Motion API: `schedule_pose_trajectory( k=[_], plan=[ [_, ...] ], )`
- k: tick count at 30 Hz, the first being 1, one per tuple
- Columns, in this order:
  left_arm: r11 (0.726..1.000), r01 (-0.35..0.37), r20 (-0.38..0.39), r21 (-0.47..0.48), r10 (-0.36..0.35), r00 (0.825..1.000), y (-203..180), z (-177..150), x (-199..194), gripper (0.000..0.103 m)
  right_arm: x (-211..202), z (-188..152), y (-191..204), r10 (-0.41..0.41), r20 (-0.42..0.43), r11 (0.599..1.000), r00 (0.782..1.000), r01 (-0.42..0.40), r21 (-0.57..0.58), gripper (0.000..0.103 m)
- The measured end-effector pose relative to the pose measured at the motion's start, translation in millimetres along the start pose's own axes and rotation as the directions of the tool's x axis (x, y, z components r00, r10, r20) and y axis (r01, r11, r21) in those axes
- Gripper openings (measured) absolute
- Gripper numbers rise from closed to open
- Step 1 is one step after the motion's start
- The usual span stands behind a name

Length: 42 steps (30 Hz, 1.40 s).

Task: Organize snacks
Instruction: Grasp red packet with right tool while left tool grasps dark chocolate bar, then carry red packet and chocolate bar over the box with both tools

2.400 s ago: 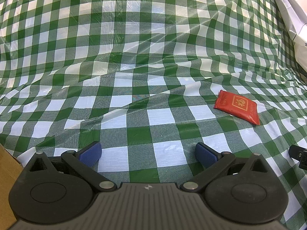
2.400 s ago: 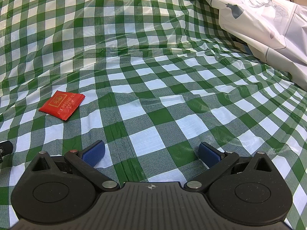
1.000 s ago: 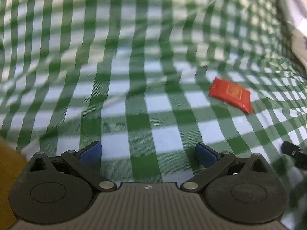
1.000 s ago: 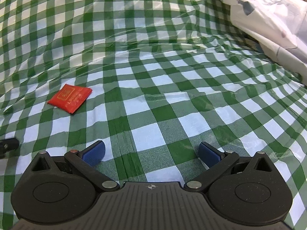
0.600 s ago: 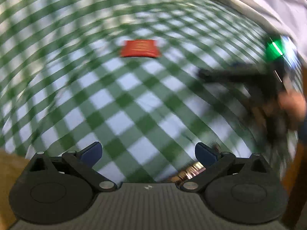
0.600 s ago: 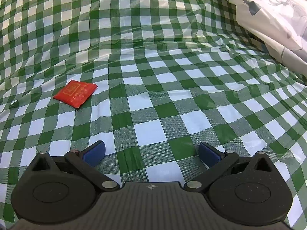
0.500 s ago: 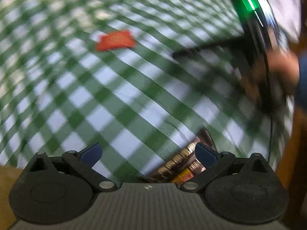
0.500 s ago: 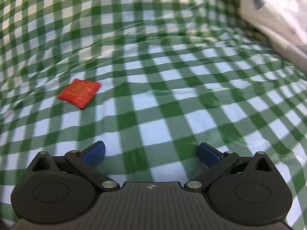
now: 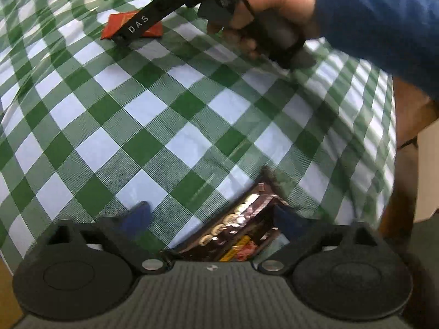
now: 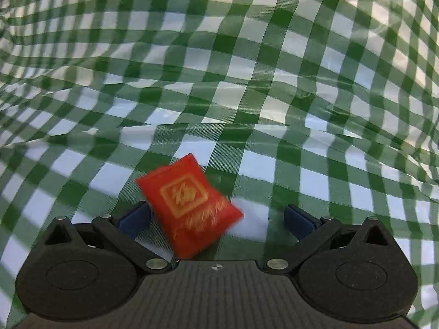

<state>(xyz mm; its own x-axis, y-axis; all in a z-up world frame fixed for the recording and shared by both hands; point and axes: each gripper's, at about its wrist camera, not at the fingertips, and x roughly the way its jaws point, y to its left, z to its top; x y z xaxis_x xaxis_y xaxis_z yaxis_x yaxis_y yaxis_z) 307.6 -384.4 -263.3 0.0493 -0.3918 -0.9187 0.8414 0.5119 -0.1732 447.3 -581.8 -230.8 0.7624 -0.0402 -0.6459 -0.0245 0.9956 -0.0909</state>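
Red and glossy, the small square snack packet [image 10: 189,205] carried a gold framed character on its face and a fringe of gold print along one edge; it lay flat on the green-and-white checked plastic cloth [image 10: 247,82] covering the desk. In the right wrist view it sat between the blue-padded fingers of the right gripper [image 10: 216,213], nearer the left pad, its lower end running under the gripper body. Those jaws stood wide apart, and whether the left pad touched the packet could not be told through the blur.

A second snack, a dark brown wrapper printed with pale round pieces and a yellow label [image 9: 238,233], appeared only in the left wrist view. It lay on the cloth between the pads of the left gripper [image 9: 211,216], against the right one, while those jaws were closing; they did not yet clamp it.

Only the left view showed the person's hand [image 9: 263,8] in a blue sleeve [image 9: 378,24] holding the right gripper's handle, its black finger crossing the red packet.
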Motion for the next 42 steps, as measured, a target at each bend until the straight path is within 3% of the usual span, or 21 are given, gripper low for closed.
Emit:
schedule_pose_trajectory(
  k=[1, 2, 4, 5, 6, 9, 13, 14, 15, 16, 17, 18, 21, 24, 25, 26, 28, 29, 34, 37, 42],
  plan=[
    [0.999, 0.029, 0.017, -0.021, -0.028, 0.999, 2.2, 1.3, -5.2, 0.053, 1.7, 1.2, -0.8, 0.014, 0.015, 1.000, 1.000, -0.014, 0.026, 0.102],
    [0.997, 0.061, 0.025, -0.047, -0.060, 0.998, 4.1, 2.7, -9.8, 0.034, 3.5, 1.8, -0.2, 0.018, 0.013, 0.999, 1.000, -0.019, 0.040, 0.101],
    [0.995, 0.041, 0.040, -0.089, -0.038, 0.998, 6.2, 5.2, -16.8, 0.014, -4.2, 1.2, 2.5, 0.063, 0.045, 0.998, 0.997, -0.064, 0.015, 0.074],
    [0.994, 0.032, 0.053, -0.100, -0.027, 0.998, 7.6, 3.6, -21.2, 0.003, -9.8, 1.0, 4.6, 0.071, 0.057, 0.997, 0.996, -0.071, -0.004, 0.045],
    [0.992, 0.033, 0.064, -0.121, -0.026, 0.998, 9.6, 1.5, -26.2, 0.002, -15.1, 1.4, 5.6, 0.062, 0.048, 0.998, 0.997, -0.063, 0.002, 0.045],
    [0.985, 0.033, 0.115, -0.172, -0.013, 0.993, 11.4, -4.4, -48.3, 0.002, -40.2, -5.6, 1.6, 0.031, 0.062, 0.995, 0.998, -0.037, 0.090, 0.044],
    [0.986, 0.041, 0.184, -0.164, -0.010, 0.983, 5.7, -11.8, -79.5, 0.001, -87.7, -16.1, 0.3, -0.029, 0.112, 0.982, 0.993, 0.007, 0.191, 0.044],
    [0.990, 0.056, 0.196, -0.129, -0.030, 0.980, 2.0, -13.5, -82.3, 0.008, -100.6, -18.3, 0.8, -0.051, 0.124, 0.978, 0.991, 0.024, 0.208, 0.044],
    [0.995, 0.072, 0.187, -0.064, -0.059, 0.981, -4.2, -13.4, -81.3, 0.019, -110.8, -20.4, 0.2, -0.057, 0.125, 0.974, 0.991, 0.028, 0.223, 0.044],
    [0.997, 0.072, 0.154, -0.004, -0.071, 0.986, -12.2, -12.4, -75.0, 0.058, -119.3, -23.1, -0.8, -0.057, 0.111, 0.972, 0.992, 0.030, 0.232, 0.044],
    [0.998, 0.046, 0.123, 0.050, -0.052, 0.991, -18.9, -11.7, -68.7, 0.090, -125.1, -26.2, -1.7, -0.066, 0.102, 0.972, 0.993, 0.041, 0.233, 0.044],
    [0.994, 0.011, 0.115, 0.105, -0.023, 0.993, -25.7, -11.6, -62.0, 0.096, -130.2, -30.8, -1.8, -0.077, 0.087, 0.973, 0.993, 0.056, 0.223, 0.044],
    [0.985, -0.015, 0.076, 0.171, 0.002, 0.997, -32.6, -4.2, -38.8, 0.096, -139.8, -47.4, -4.7, -0.099, 0.045, 0.971, 0.994, 0.087, 0.222, 0.044],
    [0.994, -0.006, -0.012, 0.111, 0.008, 1.000, -23.1, 2.2, -8.3, 0.092, -143.9, -64.1, -9.1, -0.101, 0.010, 0.964, 0.995, 0.095, 0.248, 0.044],
    [0.997, -0.026, -0.040, 0.073, 0.029, 0.999, -17.5, 2.3, 1.1, 0.078, -144.1, -68.3, -9.1, -0.101, -0.002, 0.963, 0.995, 0.098, 0.251, 0.044],
    [0.998, -0.047, -0.013, 0.043, 0.047, 0.999, -14.5, 1.5, -0.8, 0.070, -144.6, -72.2, -8.6, -0.099, -0.015, 0.963, 0.995, 0.100, 0.252, 0.044],
    [0.997, -0.064, -0.004, -0.033, 0.064, 0.998, -10.0, 2.4, -9.9, 0.042, -147.9, -78.6, -5.0, -0.099, -0.022, 0.962, 0.995, 0.101, 0.254, 0.044],
    [0.994, -0.062, -0.007, -0.087, 0.062, 0.998, -5.7, 2.1, -15.4, 0.042, -150.5, -81.6, -2.2, -0.096, -0.022, 0.961, 0.995, 0.099, 0.258, 0.044],
    [0.971, -0.024, 0.142, -0.238, 0.060, 0.988, -8.1, -11.7, -88.6, 0.042, -180.5, -83.6, 23.5, -0.075, 0.021, 0.942, 0.997, 0.064, 0.331, 0.044],
    [0.960, 0.017, 0.274, -0.281, 0.063, 0.960, -18.8, -32.1, -159.1, 0.042, -213.6, -75.1, 50.4, -0.041, 0.098, 0.925, 0.994, 0.001, 0.381, 0.044],
    [0.926, -0.037, 0.361, -0.375, 0.183, 0.914, -19.6, -90.1, -256.4, 0.042, -275.5, -47.6, 127.4, 0.077, 0.211, 0.908, 0.975, -0.156, 0.389, 0.044]
  ],
)
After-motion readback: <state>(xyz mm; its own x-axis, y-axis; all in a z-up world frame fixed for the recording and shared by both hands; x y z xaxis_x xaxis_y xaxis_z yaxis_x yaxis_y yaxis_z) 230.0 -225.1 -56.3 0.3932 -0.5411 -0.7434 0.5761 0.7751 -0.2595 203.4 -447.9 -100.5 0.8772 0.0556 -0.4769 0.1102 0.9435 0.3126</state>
